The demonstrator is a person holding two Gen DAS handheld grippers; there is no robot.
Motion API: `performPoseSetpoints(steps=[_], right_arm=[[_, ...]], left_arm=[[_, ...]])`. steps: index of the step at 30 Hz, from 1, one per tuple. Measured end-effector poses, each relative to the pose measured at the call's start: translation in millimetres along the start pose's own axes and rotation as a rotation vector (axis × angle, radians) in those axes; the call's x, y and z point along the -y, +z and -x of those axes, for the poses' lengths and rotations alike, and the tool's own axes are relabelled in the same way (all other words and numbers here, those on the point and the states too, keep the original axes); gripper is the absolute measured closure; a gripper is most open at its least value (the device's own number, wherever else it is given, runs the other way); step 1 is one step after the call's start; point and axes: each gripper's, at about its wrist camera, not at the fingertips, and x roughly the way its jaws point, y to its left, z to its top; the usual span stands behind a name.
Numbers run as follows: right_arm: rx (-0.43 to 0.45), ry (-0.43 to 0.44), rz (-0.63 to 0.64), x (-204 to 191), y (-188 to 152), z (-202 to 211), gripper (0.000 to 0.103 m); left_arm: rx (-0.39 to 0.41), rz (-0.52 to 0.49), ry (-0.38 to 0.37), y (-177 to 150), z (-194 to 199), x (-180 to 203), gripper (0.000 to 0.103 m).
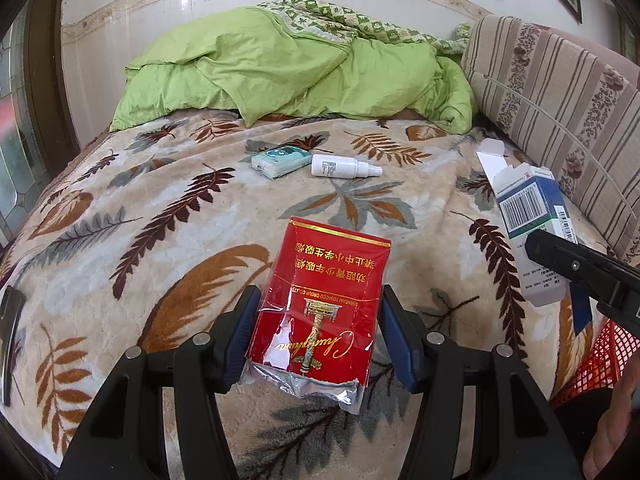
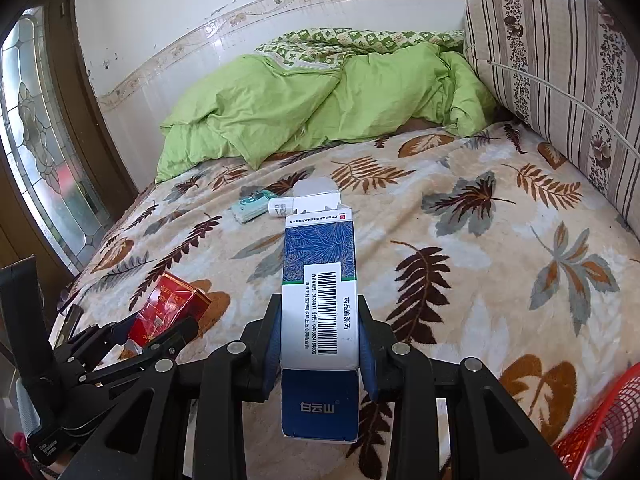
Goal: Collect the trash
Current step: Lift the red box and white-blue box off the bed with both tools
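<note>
My left gripper is shut on a crumpled red cigarette pack and holds it above the leaf-patterned blanket. The pack also shows in the right wrist view. My right gripper is shut on an empty blue and white medicine box with its far flap open. That box shows at the right of the left wrist view. A white spray bottle and a teal tissue pack lie on the blanket farther back.
A red mesh basket stands at the lower right, also in the left wrist view. A green duvet is piled at the bed's far end. A striped cushion lines the right side. A dark phone lies at the left edge.
</note>
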Motion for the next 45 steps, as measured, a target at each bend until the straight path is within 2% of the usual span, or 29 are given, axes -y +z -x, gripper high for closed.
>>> performPoseSetpoints(steps=[22,36,45], right_arm=[[-0.005,-0.01,-0.011,3.5,-0.9,0.0,0.068],[-0.009,-0.004,-0.021,4.7,-0.7,-1.0,0.068],[-0.009,-0.006,-0.02,4.4,-0.6,-1.2,0.068]], left_arm=[[0.007,0.008,-0.027,-1.4,-0.9,-1.8,0.045],[0.003,-0.012,0.018,-2.6,-1.9,1.7,0.045],[0.013,-0.024,0.02,-2.9,-0.6,3.0,0.045]])
